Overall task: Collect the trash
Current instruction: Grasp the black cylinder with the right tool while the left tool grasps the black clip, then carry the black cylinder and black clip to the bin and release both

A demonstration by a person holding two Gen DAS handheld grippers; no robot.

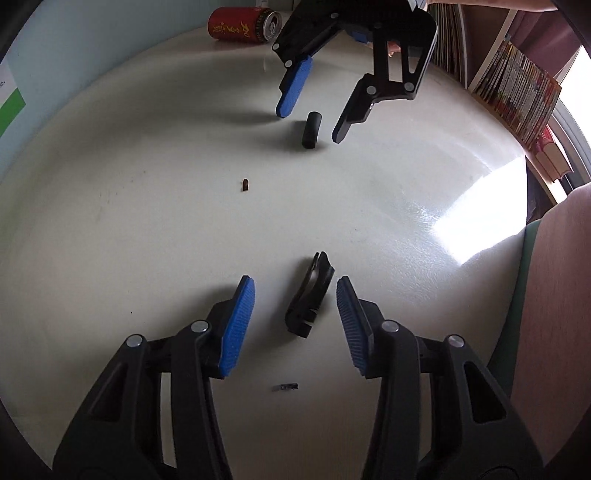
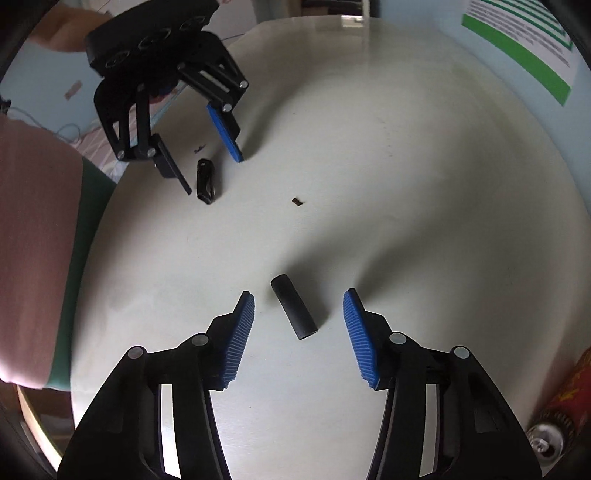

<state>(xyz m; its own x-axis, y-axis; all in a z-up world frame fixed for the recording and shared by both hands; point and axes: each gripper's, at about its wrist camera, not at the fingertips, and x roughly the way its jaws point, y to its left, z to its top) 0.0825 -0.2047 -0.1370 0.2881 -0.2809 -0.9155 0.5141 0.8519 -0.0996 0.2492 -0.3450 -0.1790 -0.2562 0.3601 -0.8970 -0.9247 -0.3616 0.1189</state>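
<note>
A black plastic clip-like piece point(image 1: 308, 295) lies on the white table between the open fingers of my left gripper point(image 1: 295, 286); it also shows in the right wrist view point(image 2: 205, 181). A black cylinder point(image 2: 293, 312) lies between the open fingers of my right gripper point(image 2: 298, 297); it also shows in the left wrist view point(image 1: 311, 130). The right gripper point(image 1: 308, 125) and the left gripper point(image 2: 214, 175) each appear in the other's view, both open and empty. A small brown scrap point(image 1: 245, 184) point(image 2: 297, 201) lies between the two. A tiny dark scrap point(image 1: 287, 387) lies near the left gripper.
A red drink can point(image 1: 243, 24) lies on its side at the table's far edge; it also shows in the right wrist view point(image 2: 565, 398). Shelves of books point(image 1: 517, 85) stand to the right. The person's pink sleeve point(image 2: 33, 236) is at the left. A green-and-white poster point(image 2: 524, 40) hangs on the wall.
</note>
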